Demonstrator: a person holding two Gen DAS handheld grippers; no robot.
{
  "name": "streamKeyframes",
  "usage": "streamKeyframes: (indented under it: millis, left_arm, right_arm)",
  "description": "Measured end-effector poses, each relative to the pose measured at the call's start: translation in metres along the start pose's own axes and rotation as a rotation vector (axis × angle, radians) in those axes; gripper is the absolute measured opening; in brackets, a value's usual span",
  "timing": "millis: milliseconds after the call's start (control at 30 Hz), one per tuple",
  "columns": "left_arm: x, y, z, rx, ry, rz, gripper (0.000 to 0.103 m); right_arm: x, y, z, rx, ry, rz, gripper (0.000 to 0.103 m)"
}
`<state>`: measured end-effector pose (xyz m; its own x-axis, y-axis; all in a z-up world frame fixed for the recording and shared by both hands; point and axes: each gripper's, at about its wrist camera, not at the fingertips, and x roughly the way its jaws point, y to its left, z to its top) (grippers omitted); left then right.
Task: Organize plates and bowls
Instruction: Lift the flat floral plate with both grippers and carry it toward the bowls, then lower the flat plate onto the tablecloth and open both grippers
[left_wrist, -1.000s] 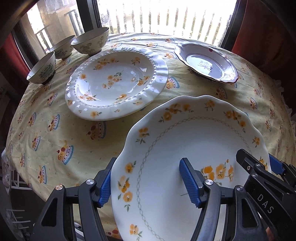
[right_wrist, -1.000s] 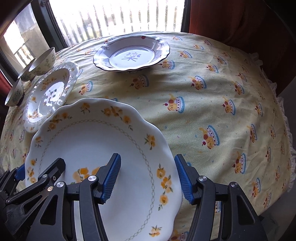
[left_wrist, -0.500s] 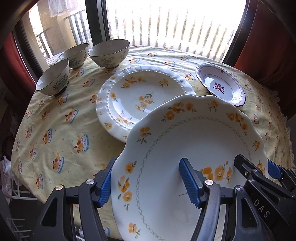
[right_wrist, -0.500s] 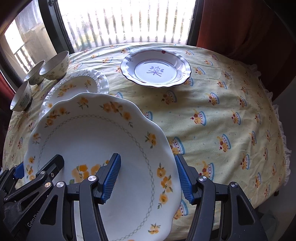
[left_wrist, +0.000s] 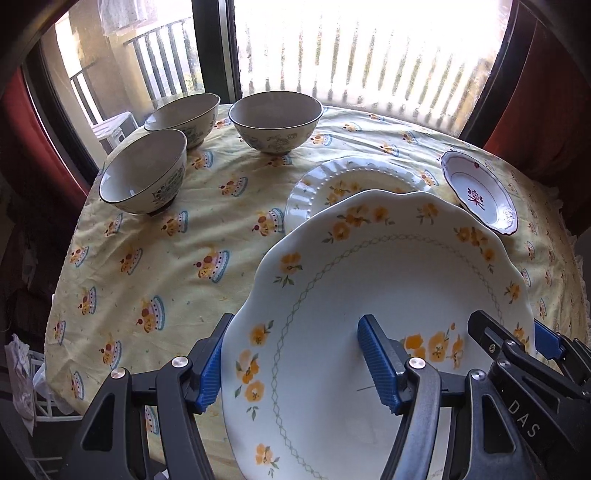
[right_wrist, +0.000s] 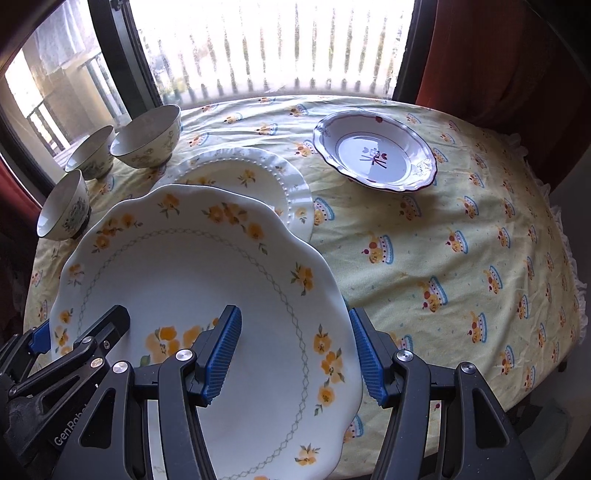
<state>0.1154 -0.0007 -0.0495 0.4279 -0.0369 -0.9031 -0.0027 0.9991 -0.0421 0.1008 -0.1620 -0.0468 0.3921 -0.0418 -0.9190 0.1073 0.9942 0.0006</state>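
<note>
**A:** What are the two tongs doing?

**B:** Both hold one big plate (left_wrist: 388, 295), white with yellow flowers and a wavy rim. The left tongs (left_wrist: 299, 360) straddle its left edge: one blue pad sits under the rim, the other lies on the plate's face. The right tongs (right_wrist: 295, 354) straddle its right edge the same way. Each pair is clamped on the rim, and the plate hangs above the yellow tablecloth (left_wrist: 166, 258), not touching it.

**A:** What lies ahead of the tongs?

**B:** Just past the big plate's far rim, and partly hidden under it, a beaded plate (right_wrist: 266, 177) with yellow flowers rests on the cloth. Further ahead and to the right of the right tongs sits a small dish (right_wrist: 375, 151) with a dark rim and a red motif in its centre, well apart from the beaded plate.

**A:** And the bowls?

**B:** Three bowls (left_wrist: 275, 122) stand ahead and to the left of the left tongs, near the table's far edge by the window (left_wrist: 351, 55). They are upright, close together, none stacked.
</note>
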Motion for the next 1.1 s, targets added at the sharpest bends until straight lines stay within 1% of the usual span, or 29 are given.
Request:
streamKeyframes:
  millis: [267,500,667,867,1100]
  left_arm:
    - [0.006,0.05,0.009,0.018,0.001,-0.01,0.067]
    - [0.017,0.093,0.013,0.039,0.022,0.0,0.067]
    - [0.033,0.121,0.014,0.036,0.032,0.01,0.067]
    - [0.054,0.143,0.014,0.026,0.058,0.011,0.067]
    - [0.076,0.16,0.014,0.022,0.089,0.024,0.068]
  right_arm:
    - [0.003,0.05,0.005,0.016,-0.008,-0.005,0.064]
    - [0.015,0.098,0.004,0.022,0.019,-0.002,0.064]
    - [0.029,0.13,-0.001,0.014,0.045,-0.002,0.064]
    - [0.05,0.158,-0.005,-0.017,0.091,0.001,0.064]
    - [0.07,0.179,-0.006,-0.04,0.124,-0.002,0.064]
